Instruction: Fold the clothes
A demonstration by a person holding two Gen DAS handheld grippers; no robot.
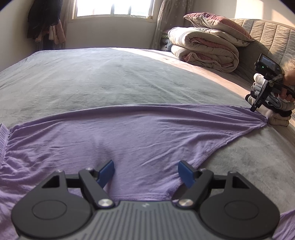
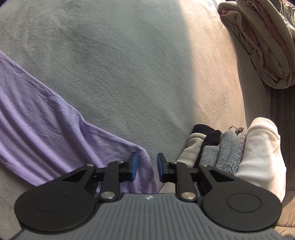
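A lilac garment (image 1: 129,133) lies spread and wrinkled across the grey bed (image 1: 110,73), one corner drawn to a gathered point just beside a small stack of folded clothes (image 2: 230,147).

Sunlight from the blown-out window (image 1: 113,8) stripes the bed (image 1: 110,73) (edges perhaps slightly soft, fisheye-bent).

Left wrist view: low over the purple garment (image 1: 129,140), facing across the bed (image 1: 92,73) toward the window (image 1: 113,8) at 12 o'clock, right claw (image 1: 253,109) far off at 3 o'clock. Right wrist view: close above the bed, facing steeply down. Shared: garment (image 2: 46,125), folded stack (image 2: 239,147), quilt (image 2: 261,42).
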